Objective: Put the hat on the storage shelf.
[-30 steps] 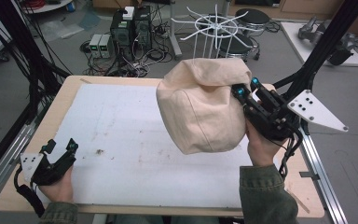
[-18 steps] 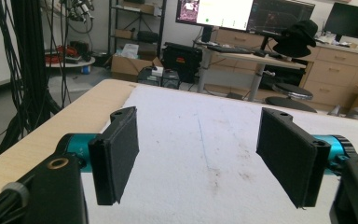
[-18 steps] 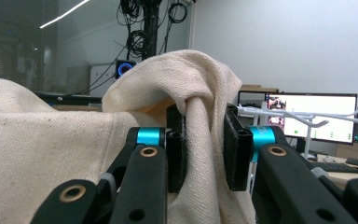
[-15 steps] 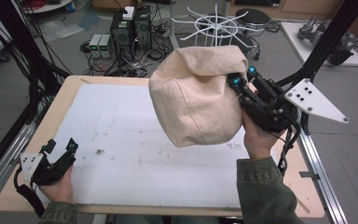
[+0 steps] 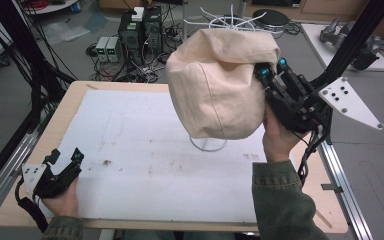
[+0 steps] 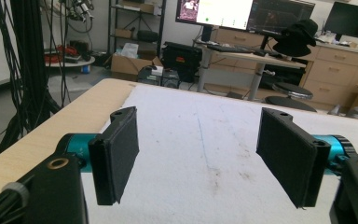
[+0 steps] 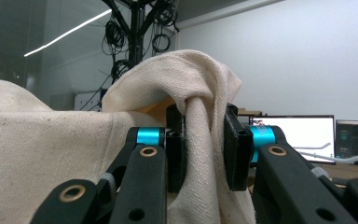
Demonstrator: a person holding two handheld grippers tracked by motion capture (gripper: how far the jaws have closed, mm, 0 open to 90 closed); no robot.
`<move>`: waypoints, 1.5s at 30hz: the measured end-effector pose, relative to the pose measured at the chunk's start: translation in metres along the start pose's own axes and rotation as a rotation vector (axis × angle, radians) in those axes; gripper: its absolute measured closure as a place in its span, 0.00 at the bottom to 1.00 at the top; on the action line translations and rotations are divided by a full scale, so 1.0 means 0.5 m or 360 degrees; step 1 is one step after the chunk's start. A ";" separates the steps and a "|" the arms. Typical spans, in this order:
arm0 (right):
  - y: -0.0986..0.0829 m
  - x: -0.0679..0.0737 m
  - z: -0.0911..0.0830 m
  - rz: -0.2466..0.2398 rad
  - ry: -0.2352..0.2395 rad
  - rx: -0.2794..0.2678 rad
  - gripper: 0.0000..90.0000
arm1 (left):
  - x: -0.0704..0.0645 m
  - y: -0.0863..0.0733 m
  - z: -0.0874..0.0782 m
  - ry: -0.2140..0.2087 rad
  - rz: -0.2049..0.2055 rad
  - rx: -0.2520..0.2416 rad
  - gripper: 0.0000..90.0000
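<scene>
A white foam mat (image 5: 145, 150) covers the pale wooden table (image 5: 70, 102); a thin wire ring stand (image 5: 207, 145) rests on it.

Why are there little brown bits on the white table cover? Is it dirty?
Yes, it looks dirty. Small brown specks and smudges dot the white padded table cover near the left gripper. Otherwise nothing looks odd: the right gripper pinches the cream cloth bag.

Overhead forward-down; two close jaw-level views

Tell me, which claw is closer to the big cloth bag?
Right. The right claw is pinching the cloth bag up high; the left claw rests open far away at the table's near corner.
</scene>
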State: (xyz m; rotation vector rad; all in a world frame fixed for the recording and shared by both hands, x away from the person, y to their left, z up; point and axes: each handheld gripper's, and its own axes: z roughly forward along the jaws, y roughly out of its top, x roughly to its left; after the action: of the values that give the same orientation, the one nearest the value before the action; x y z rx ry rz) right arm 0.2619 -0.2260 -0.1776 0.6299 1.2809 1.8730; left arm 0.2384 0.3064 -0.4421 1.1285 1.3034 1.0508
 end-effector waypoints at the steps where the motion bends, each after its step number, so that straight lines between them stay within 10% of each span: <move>1: 0.002 -0.001 0.001 -0.0004 -0.0003 -0.0003 0.82 | 0.000 0.000 0.000 -0.0003 0.0001 0.0000 0.33; 28: 0.077 -0.055 0.072 -0.0049 -0.0093 -0.0078 0.82 | 0.002 0.001 -0.003 -0.0005 0.0001 -0.0006 0.33; 45: -0.015 -0.077 0.060 -0.0077 -0.0125 0.0065 0.82 | 0.007 0.003 -0.014 0.0011 0.0010 -0.0010 0.33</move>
State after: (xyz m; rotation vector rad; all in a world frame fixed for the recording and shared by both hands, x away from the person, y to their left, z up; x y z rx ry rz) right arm 0.3092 -0.2392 -0.1726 0.6816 1.2754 1.7694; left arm 0.2313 0.3105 -0.4412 1.1263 1.3018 1.0634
